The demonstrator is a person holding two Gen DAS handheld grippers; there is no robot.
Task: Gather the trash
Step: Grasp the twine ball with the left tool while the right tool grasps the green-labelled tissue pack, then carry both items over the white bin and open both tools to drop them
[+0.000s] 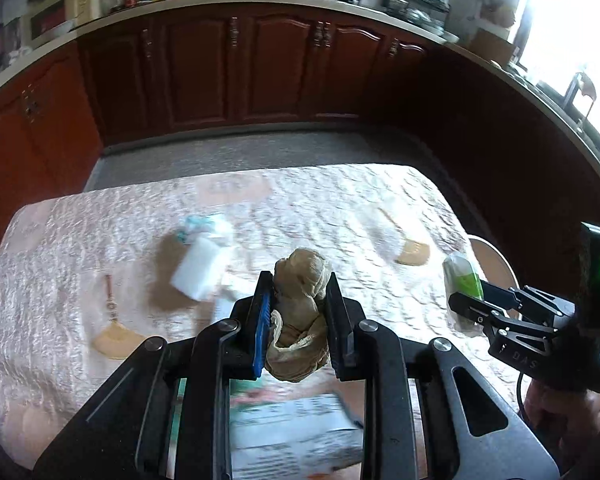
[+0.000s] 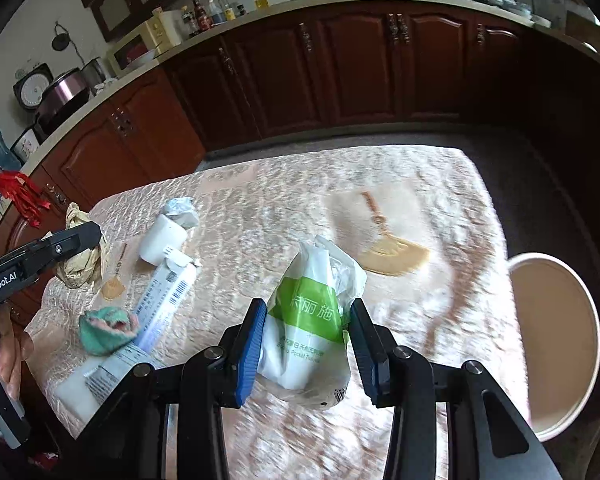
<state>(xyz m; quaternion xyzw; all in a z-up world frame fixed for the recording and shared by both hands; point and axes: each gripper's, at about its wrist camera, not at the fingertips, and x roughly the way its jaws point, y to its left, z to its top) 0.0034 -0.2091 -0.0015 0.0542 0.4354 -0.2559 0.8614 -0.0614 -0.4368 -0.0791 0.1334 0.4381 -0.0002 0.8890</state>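
My left gripper is shut on a crumpled brown paper wad and holds it above the table; the wad also shows in the right wrist view. My right gripper is shut on a white and green tissue pack, held above the table's right side; it also shows in the left wrist view. On the table lie a white cup with a crumpled wrapper, a printed white box and a green and pink cloth.
The table has a pale embossed cloth. A round cream stool stands off the table's right edge. Dark red kitchen cabinets run behind, with bottles and pots on the counter.
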